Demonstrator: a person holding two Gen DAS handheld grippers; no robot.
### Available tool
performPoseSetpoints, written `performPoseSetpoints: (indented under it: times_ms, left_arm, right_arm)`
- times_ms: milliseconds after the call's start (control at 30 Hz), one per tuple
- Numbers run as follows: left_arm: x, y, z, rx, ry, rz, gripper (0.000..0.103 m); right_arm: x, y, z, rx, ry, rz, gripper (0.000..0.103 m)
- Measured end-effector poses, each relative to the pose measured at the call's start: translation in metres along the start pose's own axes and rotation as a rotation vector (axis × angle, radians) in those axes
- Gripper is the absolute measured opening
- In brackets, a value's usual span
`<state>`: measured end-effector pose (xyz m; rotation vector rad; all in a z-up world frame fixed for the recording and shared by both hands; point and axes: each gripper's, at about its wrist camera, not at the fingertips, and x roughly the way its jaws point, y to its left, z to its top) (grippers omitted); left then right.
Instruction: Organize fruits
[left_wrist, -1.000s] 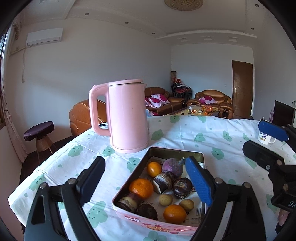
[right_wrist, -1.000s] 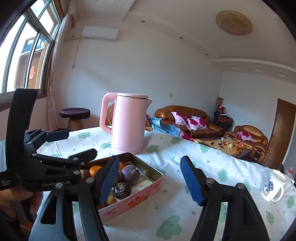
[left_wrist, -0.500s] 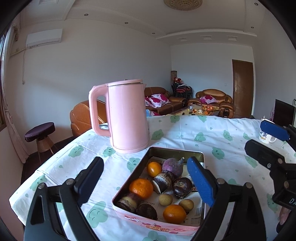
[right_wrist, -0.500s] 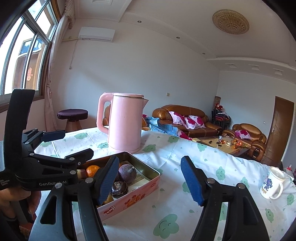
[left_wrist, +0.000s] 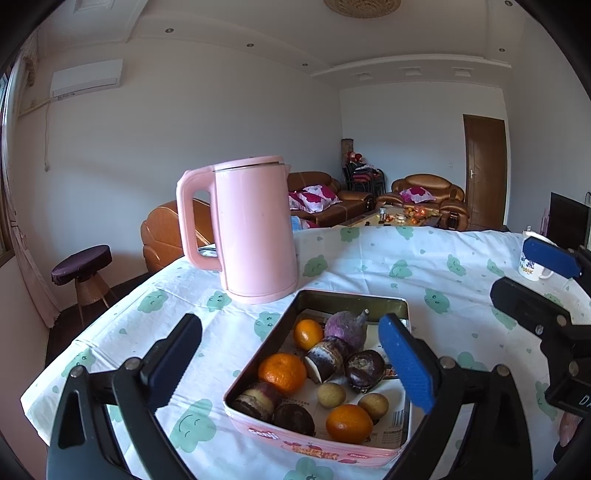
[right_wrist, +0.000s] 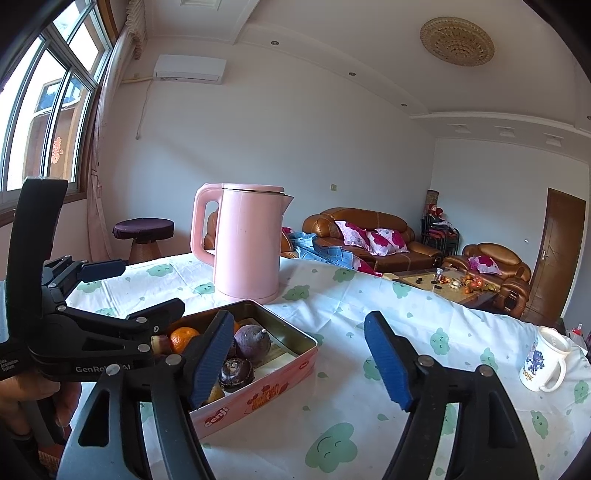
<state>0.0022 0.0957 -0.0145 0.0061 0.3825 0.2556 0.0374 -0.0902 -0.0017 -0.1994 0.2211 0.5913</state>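
Observation:
A pink tin box (left_wrist: 306, 441) sits on the cloud-print tablecloth and holds several fruits: oranges (left_wrist: 282, 372), dark round fruits (left_wrist: 364, 367), a purple one (left_wrist: 345, 328) and small tan ones (left_wrist: 331, 395). My left gripper (left_wrist: 295, 363) is open and empty, held just above the near end of the box. My right gripper (right_wrist: 299, 354) is open and empty, to the right of the box (right_wrist: 258, 398). The right gripper also shows at the right edge of the left wrist view (left_wrist: 546, 288).
A pink kettle (left_wrist: 251, 229) stands just behind the box. A white mug (right_wrist: 543, 365) stands at the table's far right. The table edge (left_wrist: 48, 380) drops off on the left, with a stool (left_wrist: 81, 260) and sofas beyond.
Both grippers have shifted only slightly; the views are nearly the same. Nothing was taken hold of or let go.

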Motion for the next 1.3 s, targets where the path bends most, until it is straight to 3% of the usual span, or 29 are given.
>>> performPoseSetpoints:
  times_ms: [200,1300]
  left_arm:
    - [-0.0013,-0.0003,-0.0006,0.002,-0.003,0.007,0.103]
    - [-0.0042,-0.0076,0.0022,0.041,-0.019,0.040,0.103]
  right_arm:
    - [-0.0027,-0.0022,-0.0004,0.006,-0.006,-0.006,0.077]
    - [-0.0052,-0.0089,-0.0064,-0.004,0.002,-0.022,0.078]
